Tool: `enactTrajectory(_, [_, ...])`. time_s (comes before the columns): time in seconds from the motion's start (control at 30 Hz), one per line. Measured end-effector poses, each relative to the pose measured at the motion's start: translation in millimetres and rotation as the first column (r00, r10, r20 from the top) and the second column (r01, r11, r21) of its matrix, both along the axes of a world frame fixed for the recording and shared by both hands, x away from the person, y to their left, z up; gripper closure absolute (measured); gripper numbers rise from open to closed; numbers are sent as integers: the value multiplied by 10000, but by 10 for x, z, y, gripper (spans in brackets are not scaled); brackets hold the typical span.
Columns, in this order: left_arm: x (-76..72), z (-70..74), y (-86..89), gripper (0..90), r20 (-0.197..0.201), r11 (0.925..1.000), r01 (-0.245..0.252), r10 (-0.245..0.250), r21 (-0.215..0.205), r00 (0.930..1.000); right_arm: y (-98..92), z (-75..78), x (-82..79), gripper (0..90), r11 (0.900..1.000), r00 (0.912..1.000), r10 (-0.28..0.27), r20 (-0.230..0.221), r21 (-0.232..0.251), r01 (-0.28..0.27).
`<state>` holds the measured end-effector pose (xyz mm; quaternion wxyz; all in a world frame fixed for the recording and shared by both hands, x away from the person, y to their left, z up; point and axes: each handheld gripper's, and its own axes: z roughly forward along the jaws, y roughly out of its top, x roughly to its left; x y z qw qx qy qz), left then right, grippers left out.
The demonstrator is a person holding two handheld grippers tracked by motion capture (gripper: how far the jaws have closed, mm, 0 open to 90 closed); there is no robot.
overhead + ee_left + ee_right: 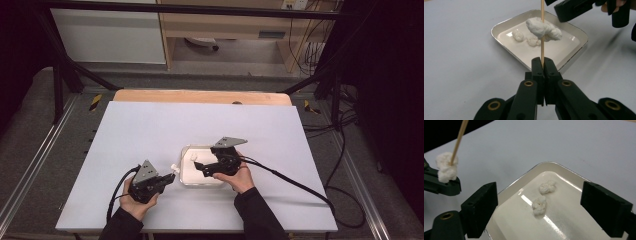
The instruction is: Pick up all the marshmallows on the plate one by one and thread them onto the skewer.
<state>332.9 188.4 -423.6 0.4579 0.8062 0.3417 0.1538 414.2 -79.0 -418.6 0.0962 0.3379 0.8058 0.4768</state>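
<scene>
**A:** High view first: what did you have on the white table point(150, 130)?

**B:** I had the shallow white square tray with rounded corners point(186, 176) sitting near the front edge, between my two hands. My left gripper point(167, 178) sat just left of it; my right gripper point(199, 166) hung over the tray.

**A:** And the left tool's grip?

**B:** In the left gripper view its jaws were pinched tight on a thin wooden skewer point(542, 37). A lumpy white marshmallow-like piece point(544, 30) was threaded on the stick, raised above the tray point(506, 25).

**A:** The right one?

**B:** In the right gripper view its jaws stood wide apart, holding nothing, straddling the tray point(574, 182). Two small white lumps point(547, 187) point(539, 205) lay on the tray floor, near each other but apart.
</scene>
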Motion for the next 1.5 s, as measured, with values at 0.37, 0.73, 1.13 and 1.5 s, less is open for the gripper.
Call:
enactTrajectory(0.37, [18, -20, 24, 890, -143, 9999, -109, 108, -83, 9998, 212, -230, 159, 388, 9923, 9988, 254, -415, -1204, -302])
enactTrajectory(0.73, [26, -32, 23, 891, -202, 9999, -169, 168, -31, 9997, 231, -335, 167, 561, 9829, 9985, 502, -233, -1763, -535])
enactTrajectory(1.13, [24, -31, 24, 891, -192, 9998, -175, 174, -56, 9997, 244, -358, 133, 724, 9850, 9984, 556, -90, -1631, -563])
enactTrajectory(1.5, [14, -24, 20, 891, -134, 9999, -90, 89, -92, 9999, 83, -153, 59, 742, 9954, 9982, 518, -309, -793, -541])
